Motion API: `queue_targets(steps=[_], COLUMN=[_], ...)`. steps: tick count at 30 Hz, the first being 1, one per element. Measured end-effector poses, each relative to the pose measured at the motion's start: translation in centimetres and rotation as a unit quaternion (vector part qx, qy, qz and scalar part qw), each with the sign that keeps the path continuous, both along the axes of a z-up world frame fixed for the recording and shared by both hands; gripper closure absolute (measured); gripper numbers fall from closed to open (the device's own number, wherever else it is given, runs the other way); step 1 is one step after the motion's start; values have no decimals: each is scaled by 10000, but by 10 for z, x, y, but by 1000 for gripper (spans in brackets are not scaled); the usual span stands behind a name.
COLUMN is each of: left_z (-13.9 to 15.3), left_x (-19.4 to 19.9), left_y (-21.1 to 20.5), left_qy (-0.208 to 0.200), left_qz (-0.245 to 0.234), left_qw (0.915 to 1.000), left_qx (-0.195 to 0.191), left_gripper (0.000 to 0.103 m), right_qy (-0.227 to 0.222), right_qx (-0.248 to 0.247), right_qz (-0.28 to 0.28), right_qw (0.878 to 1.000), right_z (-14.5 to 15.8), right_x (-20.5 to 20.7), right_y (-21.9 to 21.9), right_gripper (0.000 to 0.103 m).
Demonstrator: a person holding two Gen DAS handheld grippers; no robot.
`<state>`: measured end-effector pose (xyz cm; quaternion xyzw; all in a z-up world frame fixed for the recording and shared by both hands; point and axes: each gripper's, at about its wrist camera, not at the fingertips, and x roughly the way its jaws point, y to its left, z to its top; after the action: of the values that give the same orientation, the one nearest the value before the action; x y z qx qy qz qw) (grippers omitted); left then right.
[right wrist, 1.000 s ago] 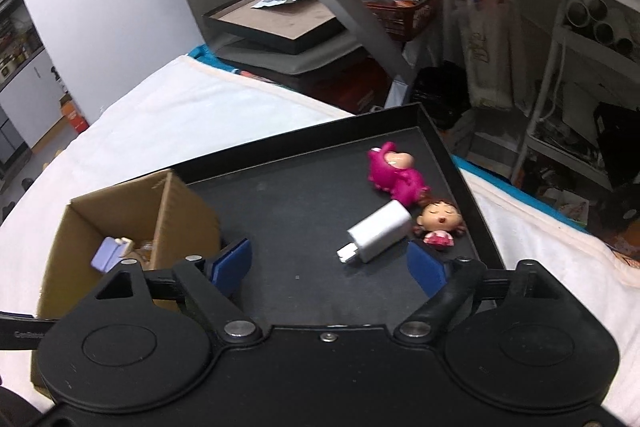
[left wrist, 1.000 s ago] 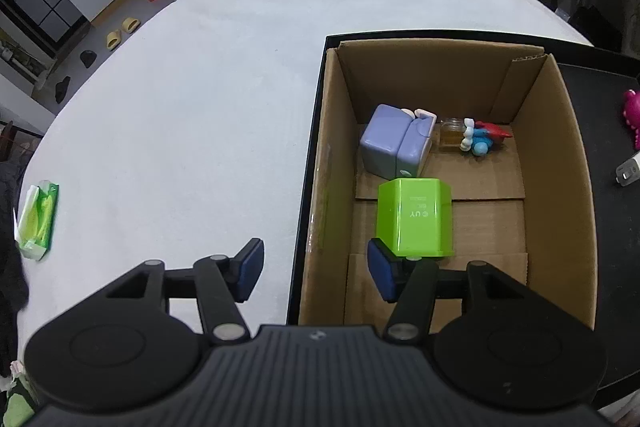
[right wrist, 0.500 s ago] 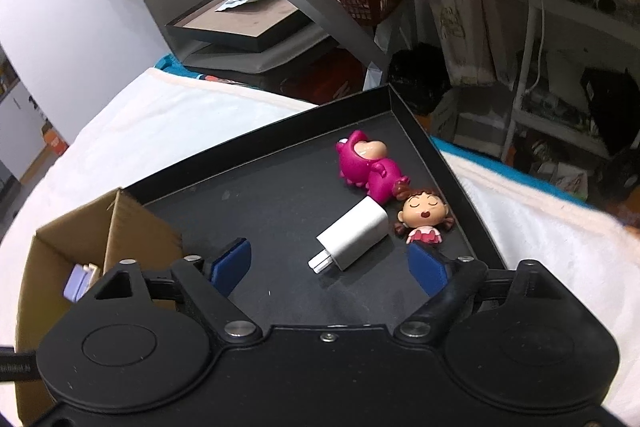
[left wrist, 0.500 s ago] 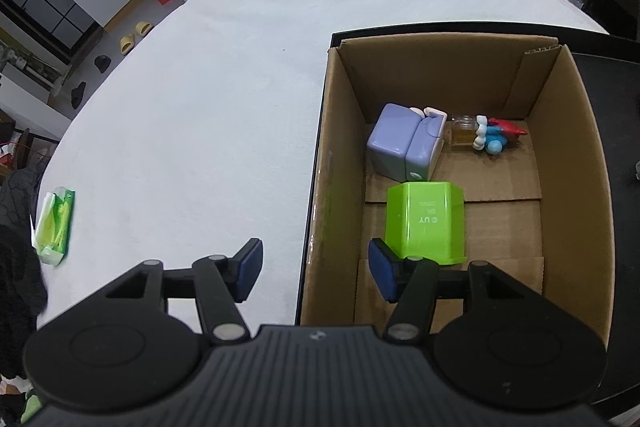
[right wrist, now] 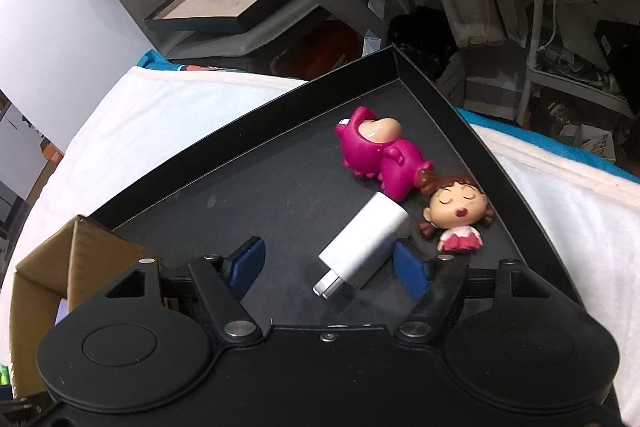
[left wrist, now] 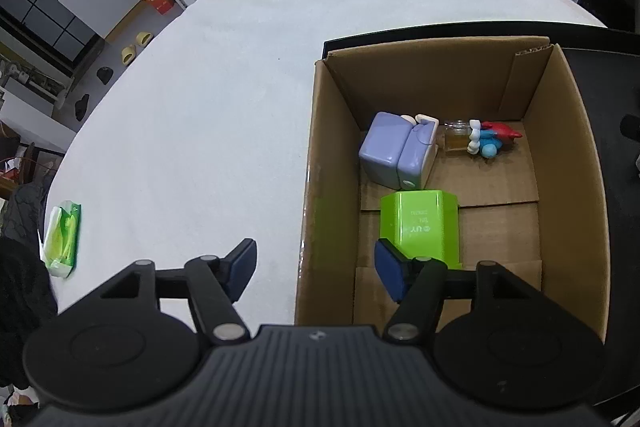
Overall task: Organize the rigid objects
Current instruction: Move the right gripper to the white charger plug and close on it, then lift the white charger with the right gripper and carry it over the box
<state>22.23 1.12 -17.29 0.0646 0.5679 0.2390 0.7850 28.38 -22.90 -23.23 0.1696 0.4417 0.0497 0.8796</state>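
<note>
White charger (right wrist: 365, 242) now lies between the spread right tongs (right wrist: 329, 265).

The cardboard box (left wrist: 332, 163) is plain brown inside and out, its floor flaps the same tan. Toward its far wall lies a lavender case (left wrist: 394, 151) with cream trim, beside a small clear jar (left wrist: 456, 137) of amber contents and a figurine (left wrist: 492, 141) in blue, white and red. Nearer the front wall stands a lime-green box (left wrist: 418, 227) with faint pale lettering. The tablecloth (left wrist: 200, 99) is white; at its left edge lies a green-and-white packet (left wrist: 63, 239).

The tray (right wrist: 248, 187) is matte black. Near its far right corner lie a magenta toy (right wrist: 376, 155) with a pink muzzle, a plain white charger (right wrist: 364, 243) with silver prongs, and a doll (right wrist: 456, 215) with brown hair, peach face, red lips and a pink-and-white dress. Both grippers are black with blue pads (right wrist: 248, 263).
</note>
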Motion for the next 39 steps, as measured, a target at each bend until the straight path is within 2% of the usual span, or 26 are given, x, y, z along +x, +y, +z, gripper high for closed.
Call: queue_targets(steps=[3,4,6,8,10,13,15,22,34,36,39], left_z=[-2,-3,-3,-4,-5,-5,-5,-4,-2,-1,-2], left_x=[1,1,0,1,0,0,-1,-7,-18,-21,-23], left_y=[1,2,2,2,3,3,4,8,21,22,25], left_qy=[29,37,46,43,34,13,-17,-131,-375,-410,-418], left_qz=[17,25,24,22,20,16,24,61,163,148,168], left_qw=[10000,10000,10000,10000,10000,10000,10000,9998,9969,9965,9948], left_qx=[6,-3,-18,-19,-28,-22,-35,-168,-674,-716,-914], left_gripper=[39,39,39,39,39,39,39,39,44,48,65], right_qy=[11,15,-75,-69,-25,-50,-38,-272,-616,-686,-773], right_qx=[33,21,-147,-277,-232,-553,-419,-425,-361,-371,-397], right_qz=[-24,-22,9,99,189,305,405,653,957,1039,1126], right_qw=[10000,10000,9999,9995,9995,9980,9983,9966,9928,9915,9898], right_z=[-5,-6,-6,-6,-6,1,6,33,77,85,94], right_x=[7,9,8,7,5,0,-4,-16,-38,-41,-46], right_y=[2,2,5,6,5,9,8,13,24,29,35], right_gripper=[35,39,53,82,82,82,83,83,83,83,83])
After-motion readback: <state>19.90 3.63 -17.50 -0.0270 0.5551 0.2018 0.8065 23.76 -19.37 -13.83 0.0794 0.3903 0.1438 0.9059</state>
